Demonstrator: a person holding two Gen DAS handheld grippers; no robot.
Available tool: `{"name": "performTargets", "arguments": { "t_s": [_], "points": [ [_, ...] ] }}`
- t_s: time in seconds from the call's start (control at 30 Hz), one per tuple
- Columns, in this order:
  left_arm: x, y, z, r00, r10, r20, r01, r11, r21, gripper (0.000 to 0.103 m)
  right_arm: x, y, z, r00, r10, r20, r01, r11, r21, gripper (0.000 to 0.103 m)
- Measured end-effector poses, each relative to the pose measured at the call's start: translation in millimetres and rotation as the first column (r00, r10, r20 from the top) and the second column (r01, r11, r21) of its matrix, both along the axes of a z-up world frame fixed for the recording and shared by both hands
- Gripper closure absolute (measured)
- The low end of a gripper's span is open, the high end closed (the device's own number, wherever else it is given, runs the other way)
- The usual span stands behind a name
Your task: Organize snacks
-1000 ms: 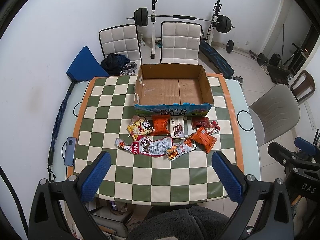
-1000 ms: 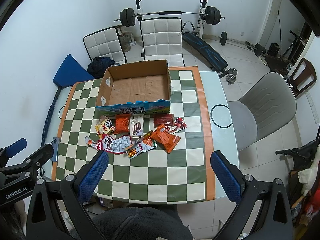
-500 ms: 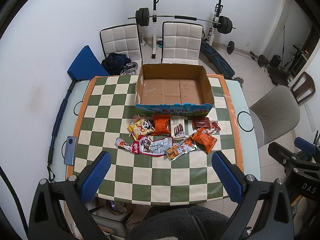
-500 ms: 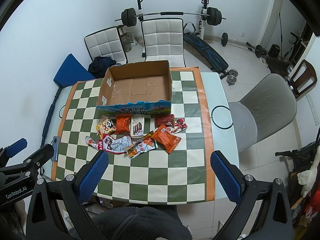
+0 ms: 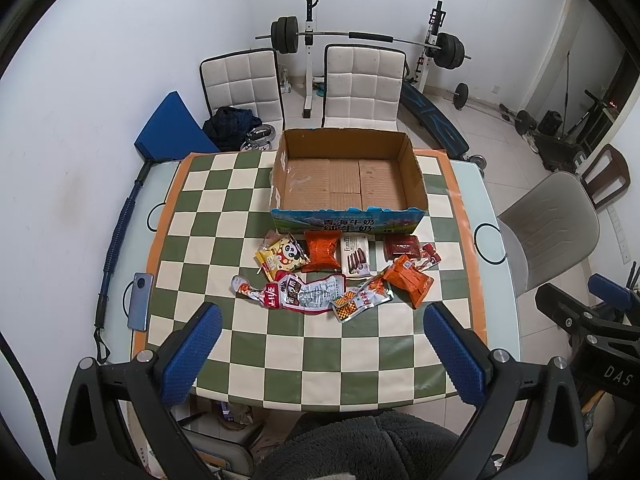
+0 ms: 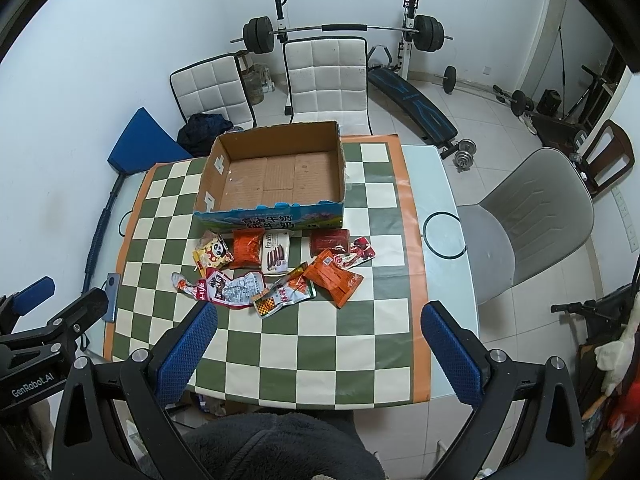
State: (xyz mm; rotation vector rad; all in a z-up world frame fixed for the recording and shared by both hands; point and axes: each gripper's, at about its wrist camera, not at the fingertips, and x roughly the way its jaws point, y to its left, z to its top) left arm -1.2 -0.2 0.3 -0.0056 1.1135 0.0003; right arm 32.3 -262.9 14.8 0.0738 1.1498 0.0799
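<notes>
1. Table (image 5: 496, 308) with green/cream checkered cloth (image 5: 320, 340), orange border; near half of the cloth bare, bare glass strips along both side edges.
2. Cardboard box (image 5: 416, 184) at far middle of the cloth, open top, nothing inside; blue front panel with Chinese print, not fully readable.
3. Left gripper (image 5: 320, 344) above the near table edge, jaws spread wide, nothing held. Right gripper (image 6: 316, 340) likewise wide apart, nothing between the pads.
4. Snacks lie just in front of the box, clustered: orange pack (image 5: 410, 282), orange-red pouch (image 5: 322, 251), dark red pack (image 5: 401, 247), white "Franzzi" biscuit pack (image 5: 355, 255), panda packet (image 5: 282, 258), red-white wrapper (image 5: 300, 292), checkered-print packet (image 5: 358, 300).
5. Phone (image 5: 138, 301) at the table's left edge, well apart from the snacks.
</notes>
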Motion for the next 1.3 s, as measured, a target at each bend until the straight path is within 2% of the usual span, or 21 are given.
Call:
{"name": "performTargets", "arguments": {
  "t_s": [0.8, 0.97, 1.03, 1.1, 1.17, 1.23, 1.3],
  "points": [
    [0, 1, 6, 1.0, 0.0, 0.012, 0.0, 1.0, -0.006, 0.0, -2, 0, -1, 1.0, -0.003, 0.005, 0.003, 1.0, 0.004, 0.0],
    [23, 16, 0, 0.998, 0.041, 0.04, -0.043, 0.999, 0.031, 0.0, 10, 1, -9, 0.999, -0.051, 0.004, 0.051, 0.997, 0.06, 0.0],
    [35, 27, -22, 0.998, 0.066, 0.016, -0.067, 0.997, 0.04, 0.0, 25, 2, -34, 0.996, -0.083, -0.03, 0.086, 0.991, 0.102, 0.0],
    [51, 40, -45, 0.996, 0.082, -0.04, -0.081, 0.996, 0.031, 0.0, 34, 6, -51, 0.992, -0.104, -0.069, 0.112, 0.986, 0.123, 0.0],
    [65, 54, -71, 0.991, 0.09, -0.097, -0.092, 0.996, -0.007, 0.001, 51, 4, -89, 0.986, -0.119, -0.116, 0.134, 0.983, 0.128, 0.0],
    [82, 61, -99, 0.985, 0.095, -0.146, -0.097, 0.995, -0.011, 0.002, 66, 2, -128, 0.98, -0.123, -0.157, 0.14, 0.985, 0.103, 0.0],
    [97, 66, -126, 0.978, 0.099, -0.184, -0.103, 0.995, -0.016, 0.004, 81, 8, -164, 0.978, -0.082, -0.19, 0.1, 0.991, 0.09, 0.0]
  ]
}}
